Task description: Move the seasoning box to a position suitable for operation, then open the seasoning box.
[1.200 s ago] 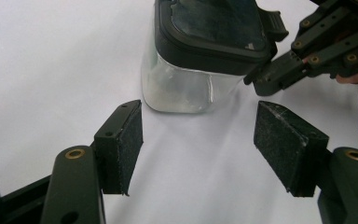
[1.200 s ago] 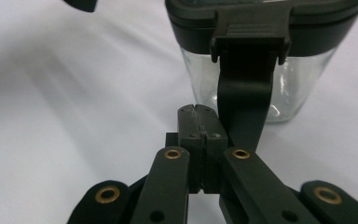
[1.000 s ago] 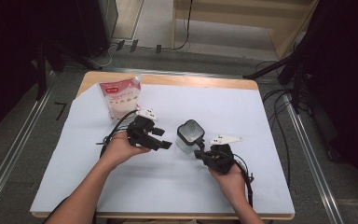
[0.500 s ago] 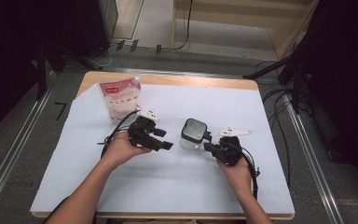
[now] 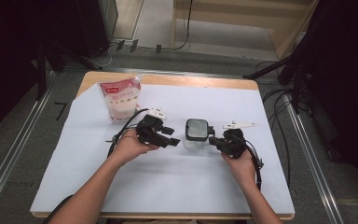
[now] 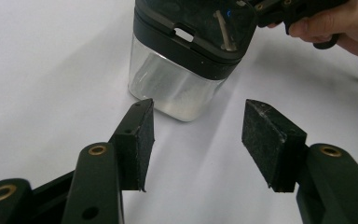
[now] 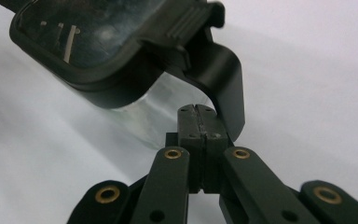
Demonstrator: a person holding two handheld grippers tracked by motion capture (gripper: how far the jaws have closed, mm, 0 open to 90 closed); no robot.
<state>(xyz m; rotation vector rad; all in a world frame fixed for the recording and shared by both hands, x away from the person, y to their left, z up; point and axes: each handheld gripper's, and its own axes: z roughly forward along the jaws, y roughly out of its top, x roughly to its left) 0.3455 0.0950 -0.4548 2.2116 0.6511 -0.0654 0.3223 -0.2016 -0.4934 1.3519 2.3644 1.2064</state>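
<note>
A clear square container [image 5: 196,133] with a black lid stands on the white sheet at the table's middle. My left gripper [image 5: 171,137] lies just left of it. In the left gripper view my left gripper [image 6: 198,119] is open, and its jaws have just been closing. Nothing is between them, and the container [image 6: 186,60] stands a little beyond the pads. My right gripper [image 5: 213,140] is at the container's right side. In the right gripper view my right gripper [image 7: 196,112] is shut, its tips pressed against the black latch flap [image 7: 223,79] hanging from the lid [image 7: 93,37].
A red and white pouch [image 5: 120,98] stands at the back left of the white sheet [image 5: 168,186]. The table's wooden edge [image 5: 191,80] runs along the far side, with metal rails and cables on the floor to both sides.
The right hand has drifted to the right, and the container has turned from a skewed stance to square with the table. The left jaws have narrowed; the left hand has stayed put.
</note>
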